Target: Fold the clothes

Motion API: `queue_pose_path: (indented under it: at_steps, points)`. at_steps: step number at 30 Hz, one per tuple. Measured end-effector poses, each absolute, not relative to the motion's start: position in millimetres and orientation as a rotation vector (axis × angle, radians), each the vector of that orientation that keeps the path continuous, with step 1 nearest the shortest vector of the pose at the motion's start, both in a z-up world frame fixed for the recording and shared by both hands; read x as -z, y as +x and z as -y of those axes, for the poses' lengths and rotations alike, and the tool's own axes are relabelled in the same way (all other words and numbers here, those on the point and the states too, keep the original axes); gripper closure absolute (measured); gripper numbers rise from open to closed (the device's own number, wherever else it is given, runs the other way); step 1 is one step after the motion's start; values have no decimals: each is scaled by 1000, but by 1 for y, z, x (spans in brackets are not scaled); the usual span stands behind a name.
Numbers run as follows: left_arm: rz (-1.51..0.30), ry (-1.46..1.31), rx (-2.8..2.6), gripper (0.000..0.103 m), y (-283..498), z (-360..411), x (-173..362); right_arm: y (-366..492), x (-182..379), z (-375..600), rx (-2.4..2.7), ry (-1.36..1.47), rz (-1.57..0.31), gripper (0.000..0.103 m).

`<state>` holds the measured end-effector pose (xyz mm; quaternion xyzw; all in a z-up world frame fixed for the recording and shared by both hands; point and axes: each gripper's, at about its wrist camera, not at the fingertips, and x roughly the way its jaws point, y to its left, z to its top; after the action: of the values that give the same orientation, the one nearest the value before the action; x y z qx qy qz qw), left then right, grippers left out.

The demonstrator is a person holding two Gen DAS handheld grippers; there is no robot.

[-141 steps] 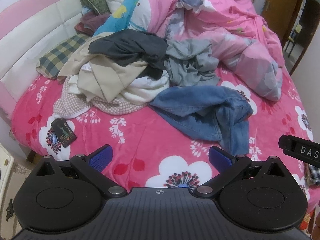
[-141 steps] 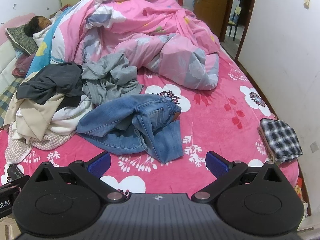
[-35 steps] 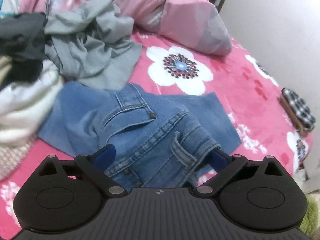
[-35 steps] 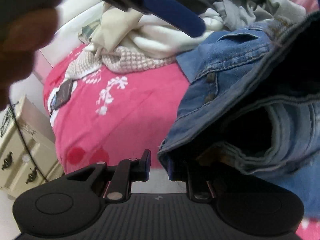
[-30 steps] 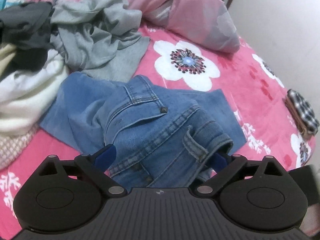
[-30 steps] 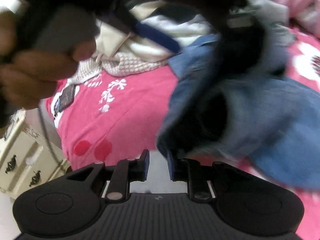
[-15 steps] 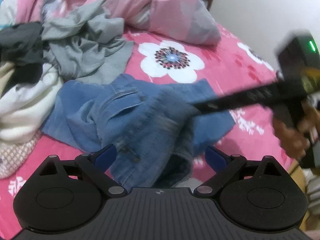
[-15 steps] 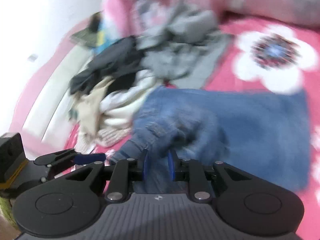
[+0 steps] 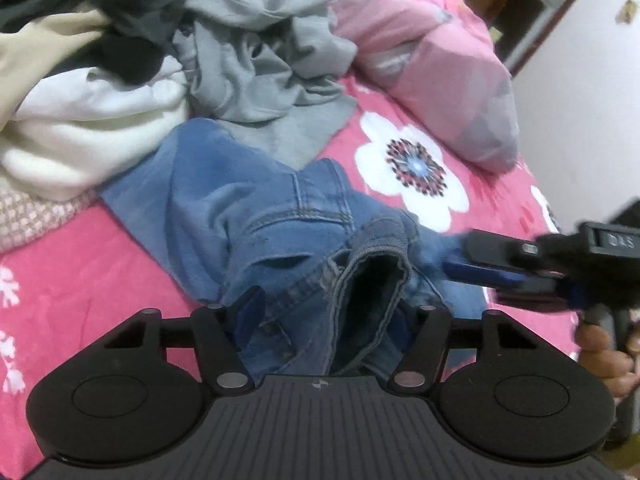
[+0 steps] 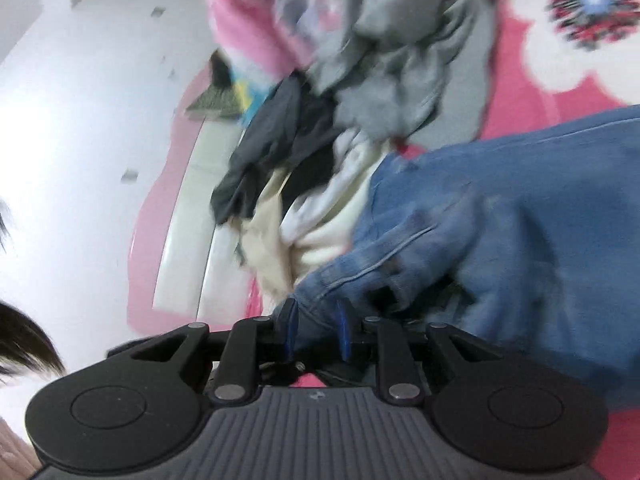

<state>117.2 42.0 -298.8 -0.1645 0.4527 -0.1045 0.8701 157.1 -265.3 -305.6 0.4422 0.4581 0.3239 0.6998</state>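
Two grippers are on one garment. The right gripper has its blue pads drawn close together, pinching a seamed edge of the blue jeans, so its hold looks firm though thin. The left gripper stands partly open, its fingers on either side of a bunched fold of the jeans at what looks like the waistband; whether the pads actually press the cloth I cannot tell, since denim hides the right one. From the left wrist view the right gripper reaches in from the side and meets the denim just beside that fold. The jeans lie crumpled on the pink flowered bedsheet, their far end touching a grey garment and a white garment in the heap behind, with a dark garment on top and a pink quilt beyond. The likely trouble, as I judge it: if the left gripper lifts before closing fully, the heavy denim could slide out and hang from the right pinch alone, twisting the legs. A thin pinch on a seam may also slip under that weight. Pulling towards the edge may drag the grey garment along where the two overlap.
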Motion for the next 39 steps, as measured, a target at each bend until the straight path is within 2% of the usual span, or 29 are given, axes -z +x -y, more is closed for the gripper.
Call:
queue_pose_path:
  at_steps: [2,4,7,9,10,11,12,13,15,17,19,22,29,34,39]
  points:
    - [-948,-328,233,37,119,-39,300,153,310,282,-592,993,-1022,77]
    - [-955,-287,271,34,119,-31,300,149,317,295,-448,969,-1052,59]
    - [-959,-241,297,36,118,-23,304,154,338,301,-358,996,-1132,52]
    - [-956,-278,278,43,121,-28,304,162,354,295,-363,1034,-1197,43]
    - [-953,-297,268,53,122,-31,304,167,360,291,-369,1045,-1225,38]
    - [-946,-325,253,64,124,-36,302,172,367,286,-375,1049,-1253,37]
    - [-944,-355,238,69,125,-41,300,177,373,281,-380,1052,-1284,37]
    - [-944,-385,220,79,127,-46,300,181,379,277,-374,1050,-1315,38]
    - [-938,-417,174,87,129,-55,298,186,388,269,-373,1041,-1358,39]
    - [-922,-439,122,94,129,-63,295,186,392,265,-365,1037,-1375,48]
    - [-911,-468,65,95,127,-75,288,184,390,265,-365,1041,-1385,70]
    - [-876,-507,-7,96,123,-90,262,176,367,274,-388,1059,-1356,89]
    - [-717,-479,31,97,140,-82,139,164,261,328,-477,1299,-1093,94]
    - [-541,-456,184,97,188,-26,34,155,152,411,-499,1361,-753,94]
    - [-356,-495,396,97,230,50,-61,120,17,514,-452,1258,-389,94]
